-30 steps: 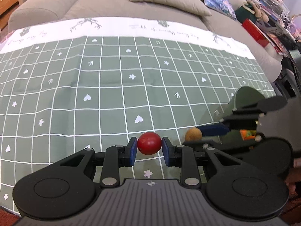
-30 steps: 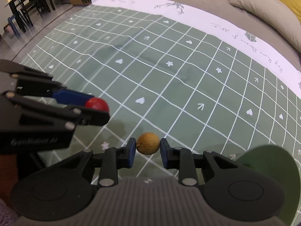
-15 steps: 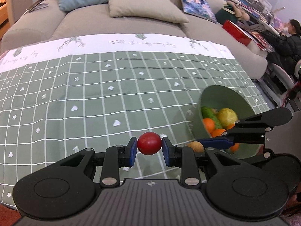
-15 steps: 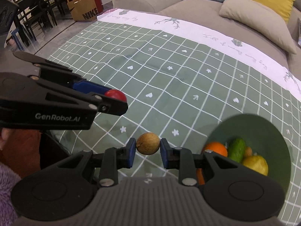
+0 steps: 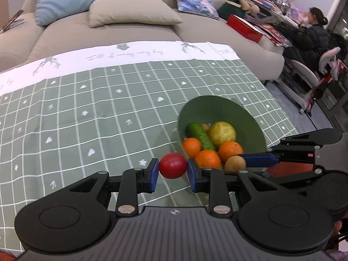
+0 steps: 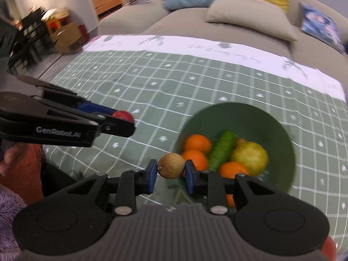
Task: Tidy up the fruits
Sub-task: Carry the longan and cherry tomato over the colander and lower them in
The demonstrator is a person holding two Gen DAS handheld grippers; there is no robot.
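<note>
My left gripper (image 5: 173, 169) is shut on a round red fruit (image 5: 173, 168), held just left of the green bowl (image 5: 219, 108). In the right wrist view my right gripper (image 6: 171, 169) is shut on a small brown fruit (image 6: 171, 168) at the bowl's near-left rim (image 6: 282, 130). The bowl holds several oranges (image 5: 191, 146), a green cucumber (image 5: 200, 136) and a yellow-green fruit (image 5: 221, 131). The left wrist view also shows the brown fruit (image 5: 235, 163) over the bowl's near edge. The right wrist view shows the red fruit (image 6: 122, 115) to the left, above the cloth.
A green checked tablecloth (image 5: 108, 108) with a white border covers the table. A beige sofa (image 5: 108, 32) with cushions stands behind it. A person (image 5: 315, 30) sits at far right by a chair (image 5: 308, 76). A cardboard box (image 6: 67, 37) and dark chairs stand far left.
Both grippers rose and moved right toward the bowl with their fruits. The bowl, at the edge before, now sits in full view beside both grippers.
</note>
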